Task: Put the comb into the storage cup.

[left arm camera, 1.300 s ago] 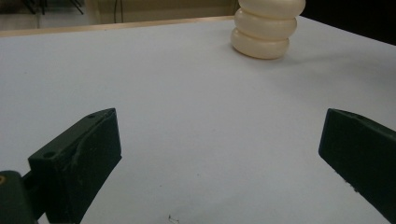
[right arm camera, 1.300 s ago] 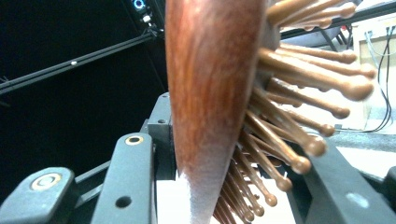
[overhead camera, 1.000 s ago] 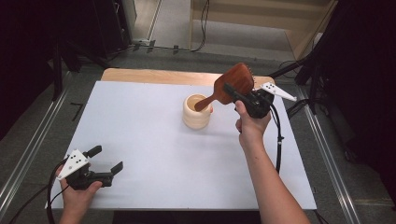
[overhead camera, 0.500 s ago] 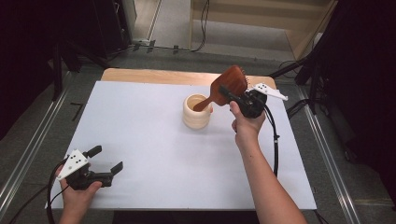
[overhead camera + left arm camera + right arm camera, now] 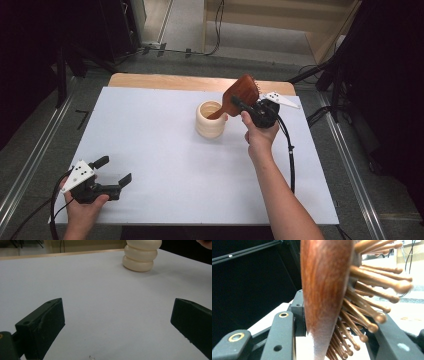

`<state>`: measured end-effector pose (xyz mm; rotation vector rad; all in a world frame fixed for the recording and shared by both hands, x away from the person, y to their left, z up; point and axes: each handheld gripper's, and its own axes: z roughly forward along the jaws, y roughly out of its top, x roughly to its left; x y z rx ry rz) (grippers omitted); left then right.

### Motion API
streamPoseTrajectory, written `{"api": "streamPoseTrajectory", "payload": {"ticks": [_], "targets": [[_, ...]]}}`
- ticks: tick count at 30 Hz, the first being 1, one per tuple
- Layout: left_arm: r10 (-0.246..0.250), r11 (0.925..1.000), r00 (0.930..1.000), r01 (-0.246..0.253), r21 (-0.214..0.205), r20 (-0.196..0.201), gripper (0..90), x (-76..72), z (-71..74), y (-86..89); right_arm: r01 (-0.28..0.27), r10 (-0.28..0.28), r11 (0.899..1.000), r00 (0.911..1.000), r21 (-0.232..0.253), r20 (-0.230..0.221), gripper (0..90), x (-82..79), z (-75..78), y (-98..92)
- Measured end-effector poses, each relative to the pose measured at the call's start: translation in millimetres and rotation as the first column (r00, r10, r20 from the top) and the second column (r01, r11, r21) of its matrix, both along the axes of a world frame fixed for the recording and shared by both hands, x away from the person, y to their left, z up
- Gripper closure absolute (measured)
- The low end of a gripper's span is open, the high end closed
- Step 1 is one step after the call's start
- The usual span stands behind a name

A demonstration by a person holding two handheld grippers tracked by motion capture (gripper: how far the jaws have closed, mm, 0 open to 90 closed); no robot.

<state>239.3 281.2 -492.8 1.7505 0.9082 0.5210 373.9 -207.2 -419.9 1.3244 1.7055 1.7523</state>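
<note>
Cream ribbed cup (image 5: 210,120), wooden hairbrush (image 5: 241,95) handle inside, right tongs (image 5: 245,107) gripping brush

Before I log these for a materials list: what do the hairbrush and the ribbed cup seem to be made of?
Hairbrush: looks like reddish-brown wood, smooth and slightly glossy, grain streaks visible close up; its pins look like paler wood with rounded tips. Ribbed cup: cream, matte, three stacked bulges; could be pale wood, ceramic or plastic, the look leaves it open.

Right gripper (image 5: 248,107), clamped on wooden hairbrush (image 5: 243,92): shifted left and lowered toward cream ridged cup (image 5: 210,120). Brush handle tip: brought from the cup's right rim to inside its mouth. Brush head: carried nearer above the cup's right side.
</note>
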Motion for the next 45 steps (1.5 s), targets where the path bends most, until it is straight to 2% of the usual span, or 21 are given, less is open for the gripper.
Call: {"api": "streamPoseTrajectory", "payload": {"ticks": [26, 35, 45], "targets": [[-0.003, 1.0, 1.0, 0.003, 0.003, 0.0, 0.0, 0.0, 0.0, -0.3, -0.006, 0.004, 0.999, 0.9989, -0.048, -0.046, 55.9, 10.0, -17.6, 21.9], [-0.004, 1.0, 1.0, 0.004, 0.0, 0.001, 0.0, 0.1, -0.1, -0.1, -0.001, -0.001, 1.0, 0.998, -0.023, -0.064, 55.6, 13.9, -22.0, 26.3], [-0.003, 1.0, 1.0, 0.003, -0.001, 0.001, 0.0, 0.1, -0.1, -0.1, 0.005, -0.002, 1.0, 0.9957, 0.028, -0.092, 53.5, 18.6, -25.8, 25.0]]}}
